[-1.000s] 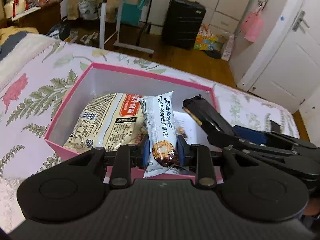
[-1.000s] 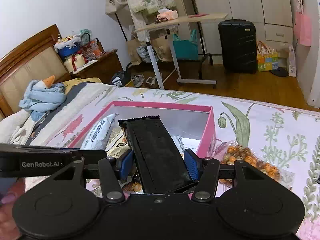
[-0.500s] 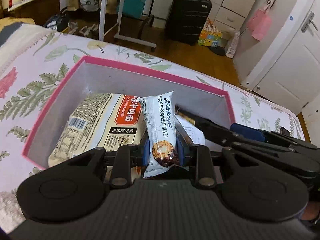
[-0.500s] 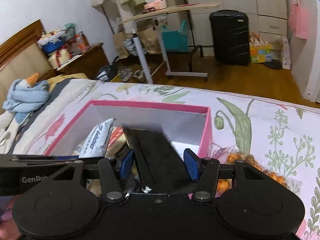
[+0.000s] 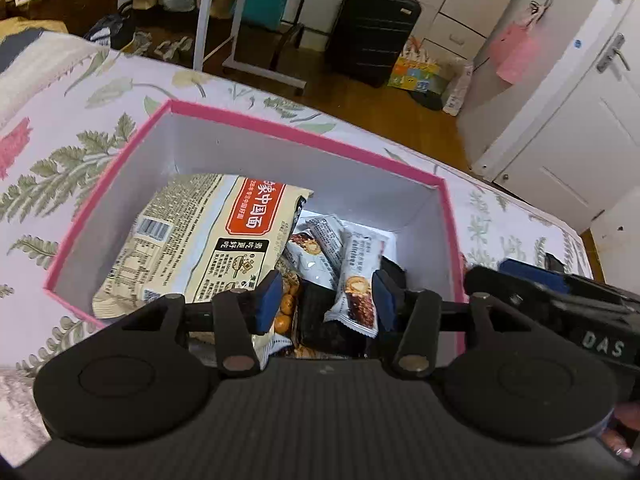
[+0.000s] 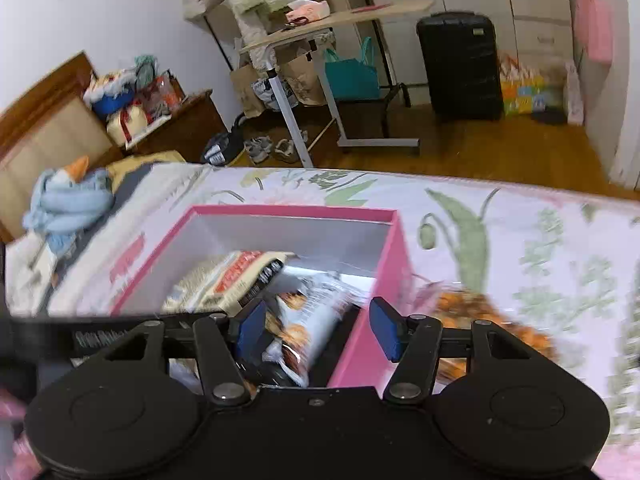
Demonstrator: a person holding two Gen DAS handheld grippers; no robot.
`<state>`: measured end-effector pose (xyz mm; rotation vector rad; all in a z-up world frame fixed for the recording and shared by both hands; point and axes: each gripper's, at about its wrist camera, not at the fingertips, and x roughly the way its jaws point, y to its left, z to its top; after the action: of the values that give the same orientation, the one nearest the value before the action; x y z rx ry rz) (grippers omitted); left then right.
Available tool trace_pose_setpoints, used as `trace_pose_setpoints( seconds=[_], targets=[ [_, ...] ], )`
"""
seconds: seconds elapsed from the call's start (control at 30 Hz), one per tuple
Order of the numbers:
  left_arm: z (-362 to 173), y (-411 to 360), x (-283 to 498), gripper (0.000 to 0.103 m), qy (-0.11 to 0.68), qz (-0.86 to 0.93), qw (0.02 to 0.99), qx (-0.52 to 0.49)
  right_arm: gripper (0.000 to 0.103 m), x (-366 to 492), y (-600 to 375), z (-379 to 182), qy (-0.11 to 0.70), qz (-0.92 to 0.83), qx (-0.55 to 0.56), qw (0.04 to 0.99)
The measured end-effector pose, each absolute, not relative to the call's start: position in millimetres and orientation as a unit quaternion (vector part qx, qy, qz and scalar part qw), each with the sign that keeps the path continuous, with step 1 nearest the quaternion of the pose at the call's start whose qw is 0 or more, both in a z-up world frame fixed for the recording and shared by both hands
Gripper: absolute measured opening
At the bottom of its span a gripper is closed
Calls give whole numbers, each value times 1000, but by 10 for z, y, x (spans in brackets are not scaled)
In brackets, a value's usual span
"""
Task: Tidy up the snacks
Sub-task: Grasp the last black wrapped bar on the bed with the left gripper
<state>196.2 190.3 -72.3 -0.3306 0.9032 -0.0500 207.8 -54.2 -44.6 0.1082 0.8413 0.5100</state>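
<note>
A pink box [image 5: 308, 130] with a white inside sits on the floral bed. In it lie a beige noodle pack [image 5: 208, 240], white cookie bars [image 5: 356, 280], a black packet [image 5: 320, 320] and an orange snack bag. My left gripper [image 5: 324, 300] is open and empty above the box's near side. My right gripper [image 6: 318, 330] is open and empty over the box's right wall [image 6: 394, 264]. A bag of orange snacks [image 6: 480, 312] lies on the bed right of the box.
The bed's far edge drops to a wooden floor with a black suitcase [image 6: 460, 64] and a rolling table [image 6: 332, 28]. A blue plush [image 6: 68, 200] and headboard are at the left. The right gripper's body [image 5: 560, 300] is close on the left gripper's right.
Both grippers opened. The white cookie bar dropped from the left gripper and the black packet from the right gripper; both now lie in the box.
</note>
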Motion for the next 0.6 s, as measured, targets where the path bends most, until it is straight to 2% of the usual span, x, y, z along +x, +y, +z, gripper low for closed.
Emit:
trace_pose_setpoints(
  seconds=[0.1,0.33,0.43,0.5,0.6],
  targets=[
    [-564,1873,1854,49,432,-38,889,-148,69,1907,-739,-272,402,237,17,884],
    [-231,1568,1674,51,427,-93,892,-114,70,1730,-1145,130,441,220,-64,868],
    [-110,1353,1642,52,424,-126,890,-111,72,1632,-1280,325,437,211,-112,867],
    [-44,1165,1640,52,419,-148,889,-108,78,1607,-1384,396,433,200,-134,868],
    [1,865,1666,53,418,-170,887,-95,78,1667,-1574,392,442,183,-137,867]
  ],
)
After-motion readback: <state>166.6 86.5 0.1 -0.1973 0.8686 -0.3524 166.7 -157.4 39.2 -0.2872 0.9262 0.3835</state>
